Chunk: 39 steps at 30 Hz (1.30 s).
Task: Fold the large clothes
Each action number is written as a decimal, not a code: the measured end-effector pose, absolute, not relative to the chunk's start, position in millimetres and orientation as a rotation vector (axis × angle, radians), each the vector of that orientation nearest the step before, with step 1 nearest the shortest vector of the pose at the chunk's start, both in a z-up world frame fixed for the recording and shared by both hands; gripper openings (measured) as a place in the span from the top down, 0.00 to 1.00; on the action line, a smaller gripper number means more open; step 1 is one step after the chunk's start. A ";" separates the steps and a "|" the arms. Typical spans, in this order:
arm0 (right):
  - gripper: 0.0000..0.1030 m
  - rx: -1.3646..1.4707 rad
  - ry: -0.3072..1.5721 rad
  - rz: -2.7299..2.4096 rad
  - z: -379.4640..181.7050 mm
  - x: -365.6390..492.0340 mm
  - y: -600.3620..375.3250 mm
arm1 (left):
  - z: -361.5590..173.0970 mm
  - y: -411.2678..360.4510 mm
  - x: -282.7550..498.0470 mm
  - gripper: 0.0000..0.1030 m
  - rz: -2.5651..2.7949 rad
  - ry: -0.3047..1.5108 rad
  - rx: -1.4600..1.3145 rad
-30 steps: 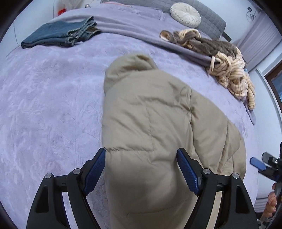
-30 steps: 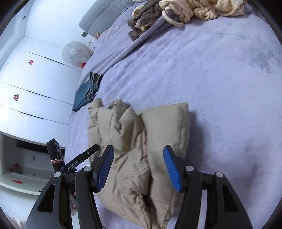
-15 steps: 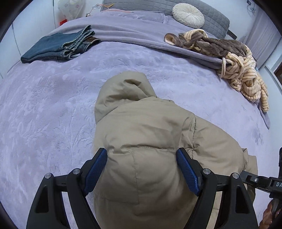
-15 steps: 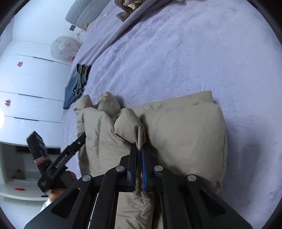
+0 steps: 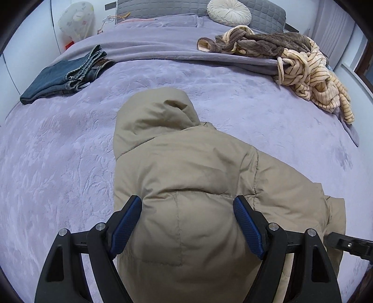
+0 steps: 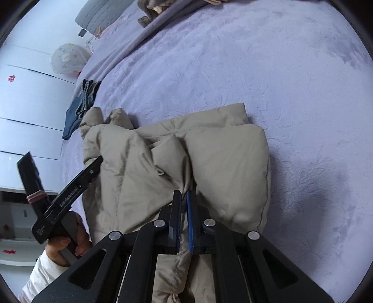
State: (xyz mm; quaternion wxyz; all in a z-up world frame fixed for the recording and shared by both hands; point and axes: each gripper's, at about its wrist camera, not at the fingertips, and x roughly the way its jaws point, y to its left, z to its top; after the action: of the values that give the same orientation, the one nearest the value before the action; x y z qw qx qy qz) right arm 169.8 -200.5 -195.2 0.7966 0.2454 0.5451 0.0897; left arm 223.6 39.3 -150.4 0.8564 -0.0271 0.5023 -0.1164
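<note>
A beige puffer jacket [image 5: 186, 177] lies partly folded on the purple bed, hood pointing away from me. My left gripper [image 5: 187, 216] is open, its blue pads on either side of a puffy bulge of the jacket near its shoulder end. In the right wrist view the jacket [image 6: 209, 158] lies bunched in folds. My right gripper [image 6: 184, 205] is shut on a pinch of jacket fabric at a fold near the front edge. The left gripper [image 6: 77, 177] shows at the left of that view, held in a hand.
Folded blue jeans [image 5: 63, 77] lie at the back left of the bed [image 5: 58, 151]. A brown and striped heap of clothes [image 5: 291, 56] lies at the back right. A round cushion [image 5: 229, 11] sits against the grey headboard. White wardrobe doors [image 6: 28, 98] stand at the left.
My right gripper has closed on a jacket fold and stays shut. My left gripper has stayed open and moved in over the jacket, with the view tilting up toward the headboard.
</note>
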 end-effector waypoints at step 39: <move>0.48 0.404 1.216 0.249 -194.3 106.6 -153.0 | -176.3 76.6 91.6 0.00 -0.280 1.200 -0.074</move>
State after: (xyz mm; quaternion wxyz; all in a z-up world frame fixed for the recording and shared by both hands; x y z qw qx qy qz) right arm 106.6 -153.0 -194.3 0.7946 0.1879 0.5656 0.1157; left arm 91.6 76.6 -176.3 0.8154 -0.0349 0.5627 -0.1314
